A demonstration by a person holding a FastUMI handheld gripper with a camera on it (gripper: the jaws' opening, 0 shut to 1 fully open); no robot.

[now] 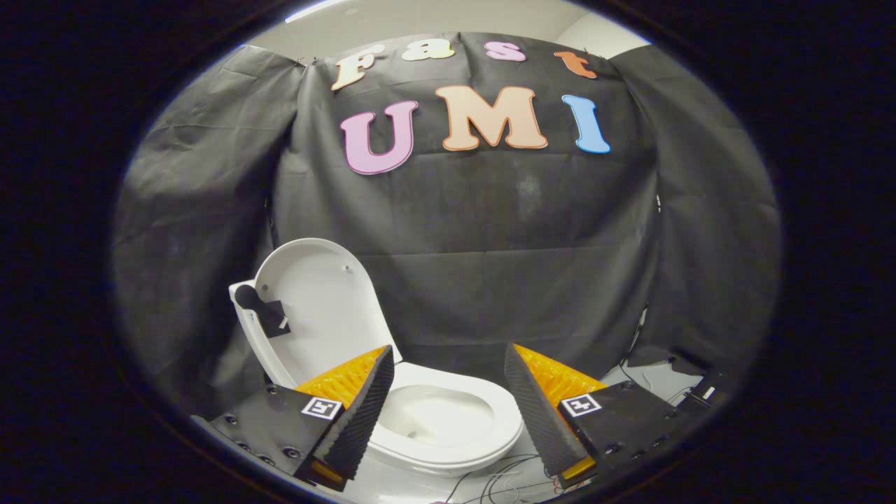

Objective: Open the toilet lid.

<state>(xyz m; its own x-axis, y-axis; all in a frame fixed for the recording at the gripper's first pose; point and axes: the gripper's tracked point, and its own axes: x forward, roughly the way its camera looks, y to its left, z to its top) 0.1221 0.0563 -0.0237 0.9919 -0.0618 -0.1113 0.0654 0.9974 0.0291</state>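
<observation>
We see the toilet lid [318, 308] standing upright behind the bowl [448, 420], beyond our gripper [448, 392] whose fingers hang spread and empty, so we judge the opening done and only withdrawal left.

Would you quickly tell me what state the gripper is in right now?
Gripper: open, holding nothing; the toilet lid stands raised beyond its fingers.

Toilet lid [318, 308] base hidden behind left finger [350, 413].
</observation>
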